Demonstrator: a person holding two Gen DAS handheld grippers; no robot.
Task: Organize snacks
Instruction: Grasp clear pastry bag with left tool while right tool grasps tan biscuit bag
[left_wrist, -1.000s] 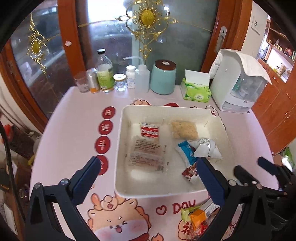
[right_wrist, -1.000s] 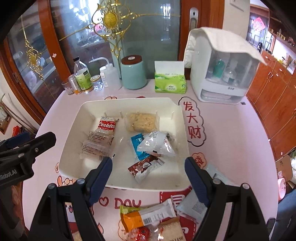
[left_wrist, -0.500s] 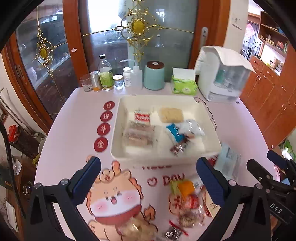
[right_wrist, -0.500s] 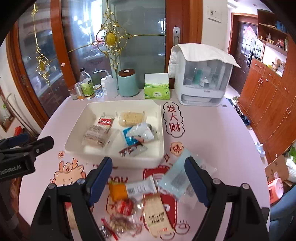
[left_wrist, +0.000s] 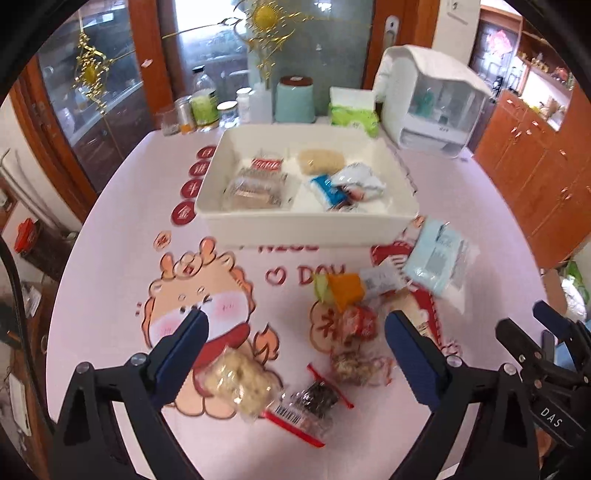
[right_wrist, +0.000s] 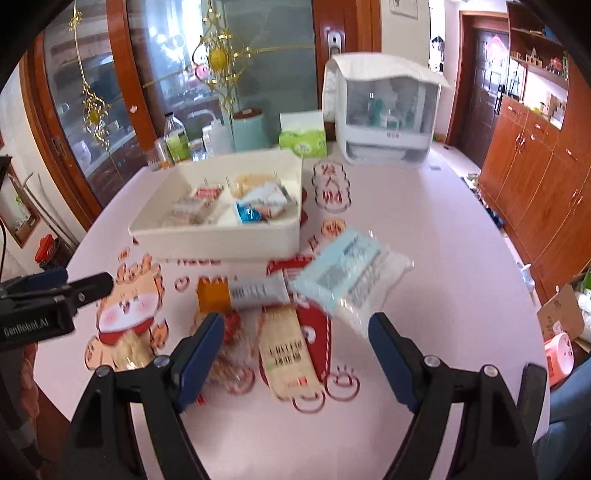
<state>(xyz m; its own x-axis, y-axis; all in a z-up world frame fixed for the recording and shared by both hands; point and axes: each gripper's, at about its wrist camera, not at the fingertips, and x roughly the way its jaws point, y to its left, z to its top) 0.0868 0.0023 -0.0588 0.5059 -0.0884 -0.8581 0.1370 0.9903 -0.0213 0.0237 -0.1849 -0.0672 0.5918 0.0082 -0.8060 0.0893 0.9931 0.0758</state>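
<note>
Presently we find the white bin (left_wrist: 306, 229) holding several packets, while the loose snacks (right_wrist: 280, 332) lie on the table (right_wrist: 424, 229) in front of it, so we judge the sorting partly done. Both the left gripper (left_wrist: 295, 354) and right gripper (right_wrist: 295, 354) hover spread wide, gripping nothing.

A home dining room: a round worktop (left_wrist: 110, 236) with a pink cartoon cloth, a tissue box (right_wrist: 303, 142), a cup sterilizer cabinet (right_wrist: 384, 110), wooden cupboards (right_wrist: 535, 177) along the wall, and glass doors (left_wrist: 221, 44) with gold ornaments
</note>
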